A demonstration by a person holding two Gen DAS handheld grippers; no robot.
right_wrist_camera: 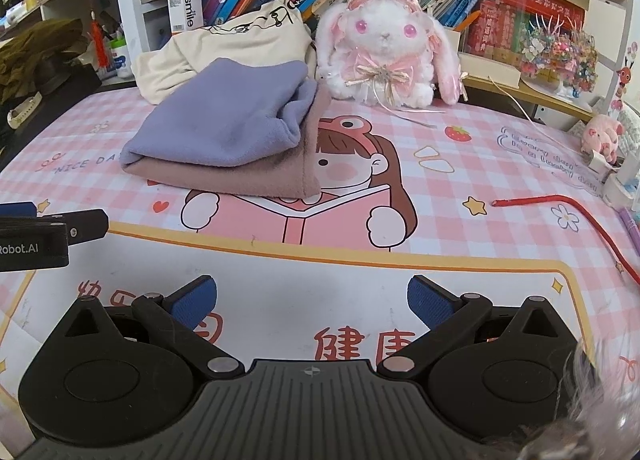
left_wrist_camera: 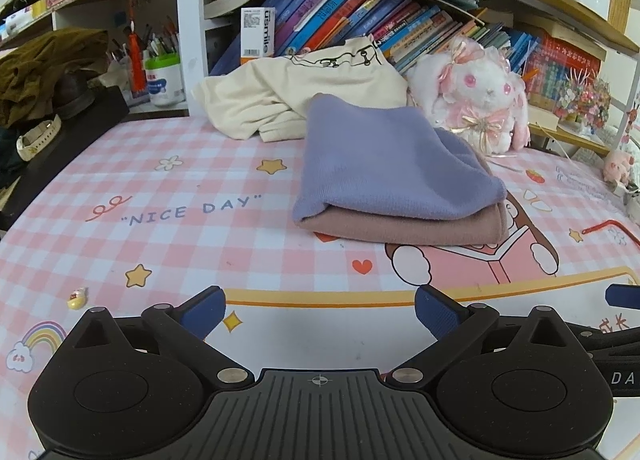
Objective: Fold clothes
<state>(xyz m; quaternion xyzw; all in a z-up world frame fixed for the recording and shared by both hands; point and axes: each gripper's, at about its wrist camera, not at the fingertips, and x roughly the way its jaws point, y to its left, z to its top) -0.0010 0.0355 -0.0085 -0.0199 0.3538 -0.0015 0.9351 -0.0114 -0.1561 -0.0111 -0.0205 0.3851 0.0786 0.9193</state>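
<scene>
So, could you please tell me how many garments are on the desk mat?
3: a purple one stacked on a pink one, and a cream one heaped behind them. More may be hidden underneath.

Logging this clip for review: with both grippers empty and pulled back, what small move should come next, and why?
Probably reach the left gripper forward toward the cream garment. It lies crumpled behind the stack, where the purple piece sits folded on the pink piece, so those two look done. The jaws of both the left and the right gripper stand open and hold nothing.
</scene>
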